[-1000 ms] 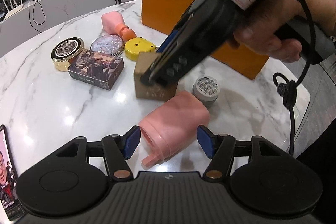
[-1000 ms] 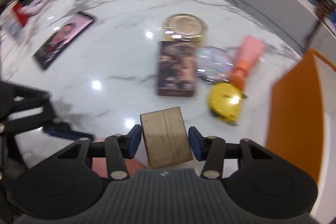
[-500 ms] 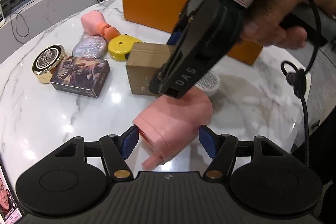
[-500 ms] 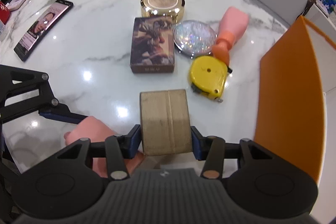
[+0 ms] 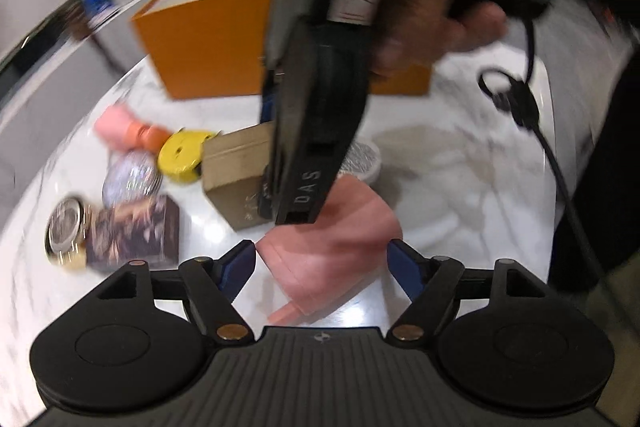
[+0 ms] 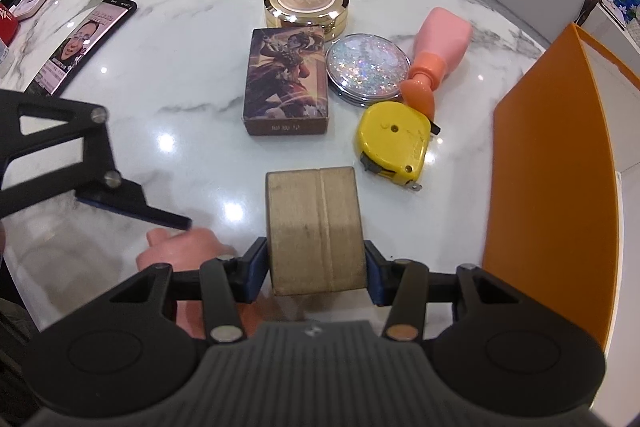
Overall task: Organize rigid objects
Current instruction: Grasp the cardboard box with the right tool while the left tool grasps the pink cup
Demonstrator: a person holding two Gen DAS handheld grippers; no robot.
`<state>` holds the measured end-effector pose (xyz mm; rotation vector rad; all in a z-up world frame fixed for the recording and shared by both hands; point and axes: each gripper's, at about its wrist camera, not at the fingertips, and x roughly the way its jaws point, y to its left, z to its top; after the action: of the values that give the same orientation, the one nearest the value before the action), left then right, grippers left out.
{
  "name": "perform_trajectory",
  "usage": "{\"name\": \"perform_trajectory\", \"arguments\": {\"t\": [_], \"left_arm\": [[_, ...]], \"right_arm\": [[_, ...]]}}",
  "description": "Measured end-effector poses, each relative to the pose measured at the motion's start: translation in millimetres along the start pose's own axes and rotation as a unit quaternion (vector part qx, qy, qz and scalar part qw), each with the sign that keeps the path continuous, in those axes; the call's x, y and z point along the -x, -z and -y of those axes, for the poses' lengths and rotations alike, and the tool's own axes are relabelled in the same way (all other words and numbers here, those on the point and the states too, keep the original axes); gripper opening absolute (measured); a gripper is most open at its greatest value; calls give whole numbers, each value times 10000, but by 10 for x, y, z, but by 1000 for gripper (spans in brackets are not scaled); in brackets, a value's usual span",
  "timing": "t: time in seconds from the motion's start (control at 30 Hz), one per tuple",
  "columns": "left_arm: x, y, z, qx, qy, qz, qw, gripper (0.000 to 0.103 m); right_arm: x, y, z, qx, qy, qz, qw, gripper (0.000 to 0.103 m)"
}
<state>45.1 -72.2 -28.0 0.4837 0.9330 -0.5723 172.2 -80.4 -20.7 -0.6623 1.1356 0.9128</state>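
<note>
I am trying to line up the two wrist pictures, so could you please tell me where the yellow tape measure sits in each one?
Left wrist view: the yellow tape measure lies left of centre, blurred, just left of the brown cardboard box.
Right wrist view: the tape measure lies right of centre, up and right of that box.
Shared landmark: the orange box.

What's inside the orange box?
Only the orange box's outer wall and a strip of pale inner wall show in the right wrist view. Its floor and any contents are hidden by the walls.
</note>
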Motion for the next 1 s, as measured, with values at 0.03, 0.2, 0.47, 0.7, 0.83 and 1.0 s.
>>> {"name": "perform_trajectory", "arguments": {"t": [0.03,0.2,0.47,0.7,0.83,1.0], "left_arm": [[-19,-16,12,-199,-7,-58,9998,88],[-108,0,-17,-228,13,-356,9991,87],[13,235,200,57,452,-435,9980,87],[178,269,301,-62,285,-464,9985,87],[259,190,186,-19,-123,-181,9998,87],[151,53,83,-304,-191,-108,9993,87]], "right_arm": [[-1,3,4,1,-7,-1,10000,48],[-4,-1,10,13,-26,-8,10000,48],[-5,-8,30,5,13,-7,10000,48],[7,13,10,21,86,-14,10000,48],[17,32,14,8,92,-3,10000,48],[34,41,43,-65,62,42,10000,47]]}}
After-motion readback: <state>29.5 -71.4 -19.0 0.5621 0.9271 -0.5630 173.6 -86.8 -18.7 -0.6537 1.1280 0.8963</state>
